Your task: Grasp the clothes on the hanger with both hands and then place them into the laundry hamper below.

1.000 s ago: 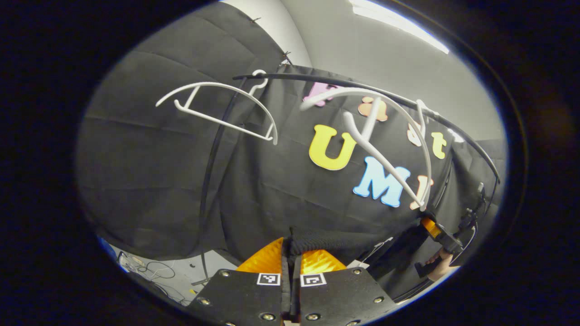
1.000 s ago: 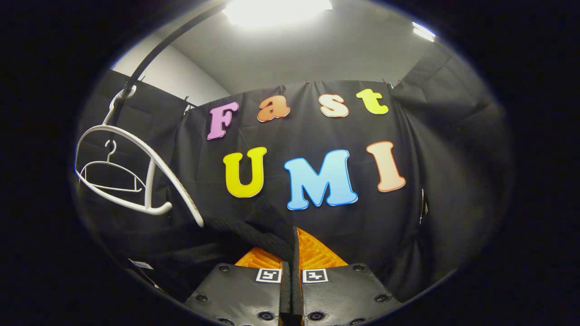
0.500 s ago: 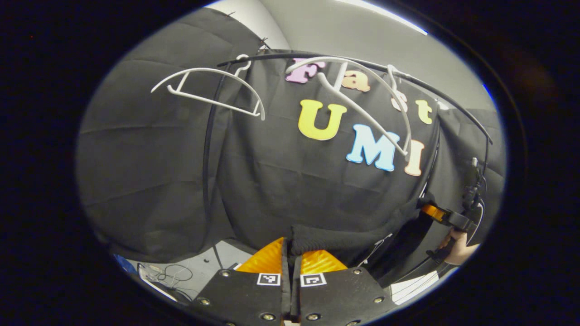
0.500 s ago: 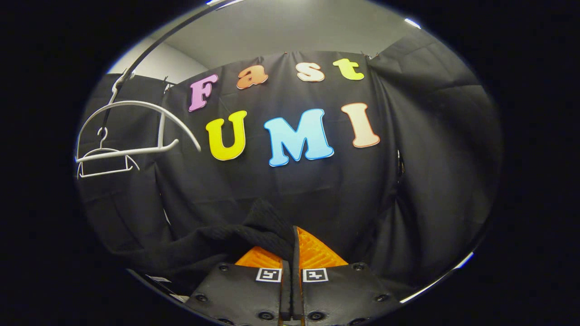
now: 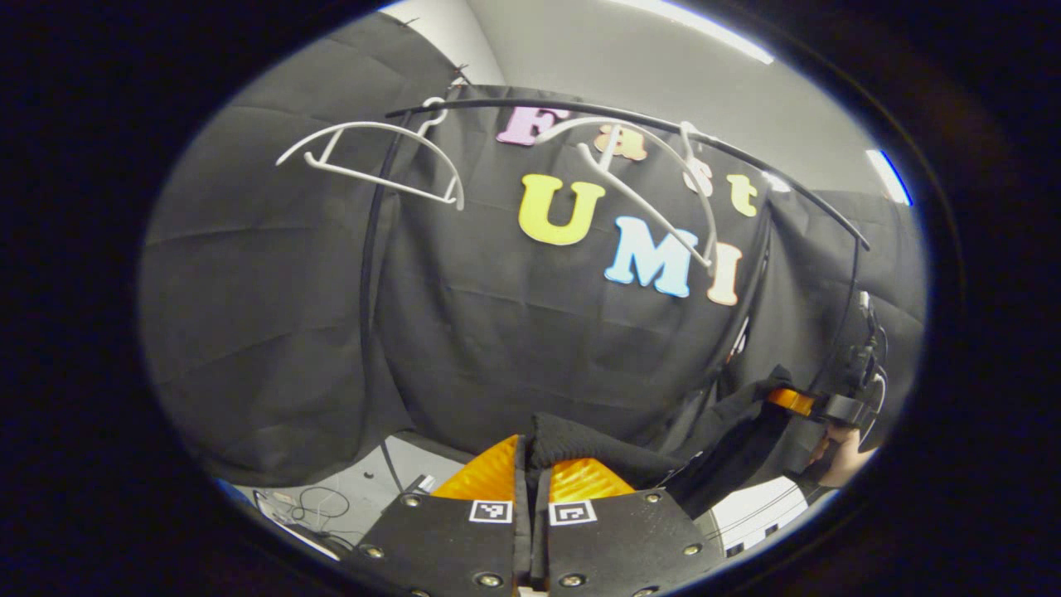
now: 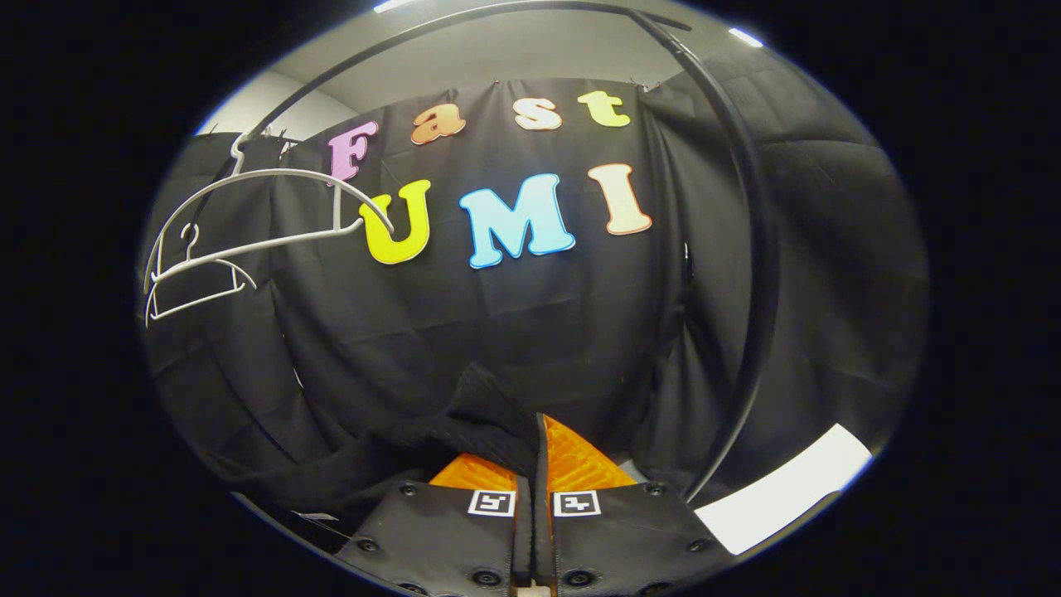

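A black knitted garment [image 5: 613, 448] stretches between my two grippers, off the hangers. My left gripper [image 5: 530, 452] is shut on one end of it at the bottom of the left gripper view. The cloth runs right to my right gripper [image 5: 796, 404], held by a hand low on the right. In the right gripper view my right gripper [image 6: 535, 439] is shut on the garment [image 6: 464, 423], which trails off to the left. Two bare white hangers [image 5: 373, 157] [image 5: 655, 182] hang on the black rail [image 5: 630, 124]. The hamper is out of sight.
The rail's curved black post [image 6: 746, 274] rises just right of my right gripper. Another post [image 5: 369, 290] stands left of centre in the left gripper view. Cables [image 5: 311, 502] lie on the pale floor at lower left. A white floor strip [image 6: 779, 489] shows at lower right.
Both grippers have come down and back with the garment; the hangers and rail sit higher and farther off in both views. The nearer hanger swings free, and the right post has come into sight.
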The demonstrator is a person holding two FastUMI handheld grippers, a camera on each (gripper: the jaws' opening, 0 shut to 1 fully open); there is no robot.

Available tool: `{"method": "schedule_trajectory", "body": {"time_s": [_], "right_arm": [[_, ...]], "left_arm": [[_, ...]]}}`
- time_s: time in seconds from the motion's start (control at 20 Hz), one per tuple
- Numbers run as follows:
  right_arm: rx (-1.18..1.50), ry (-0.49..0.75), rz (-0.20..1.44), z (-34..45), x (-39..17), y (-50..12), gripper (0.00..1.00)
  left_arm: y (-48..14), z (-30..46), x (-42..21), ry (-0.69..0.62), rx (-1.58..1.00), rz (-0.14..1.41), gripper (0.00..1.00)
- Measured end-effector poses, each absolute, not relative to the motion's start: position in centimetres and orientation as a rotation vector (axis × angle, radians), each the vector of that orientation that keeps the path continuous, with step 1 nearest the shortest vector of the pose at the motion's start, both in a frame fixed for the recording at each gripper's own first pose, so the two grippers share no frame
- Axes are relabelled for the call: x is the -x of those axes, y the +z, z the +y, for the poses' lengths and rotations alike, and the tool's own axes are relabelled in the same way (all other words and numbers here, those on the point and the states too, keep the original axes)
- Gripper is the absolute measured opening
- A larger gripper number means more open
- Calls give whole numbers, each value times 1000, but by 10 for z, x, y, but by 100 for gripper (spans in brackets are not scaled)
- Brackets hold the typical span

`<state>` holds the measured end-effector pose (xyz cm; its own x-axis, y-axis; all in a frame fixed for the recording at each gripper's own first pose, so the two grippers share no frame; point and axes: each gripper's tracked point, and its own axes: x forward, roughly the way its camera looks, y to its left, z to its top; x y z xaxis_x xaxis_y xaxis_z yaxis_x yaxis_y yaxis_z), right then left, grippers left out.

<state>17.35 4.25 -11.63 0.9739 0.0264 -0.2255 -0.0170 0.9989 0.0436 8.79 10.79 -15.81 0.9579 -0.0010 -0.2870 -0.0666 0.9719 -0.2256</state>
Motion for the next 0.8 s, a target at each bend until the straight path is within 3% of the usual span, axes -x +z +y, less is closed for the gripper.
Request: {"method": "schedule_trajectory", "body": {"time_s": [0.3, 0.8], "right_arm": [[-33, -40, 309, 40, -119, -137, 3], [-70, 65, 438, 82, -95, -184, 3]], "left_arm": [[-184, 92, -77, -73, 194, 363, 0], [-208, 42, -92, -141, 147, 414, 2]]}}
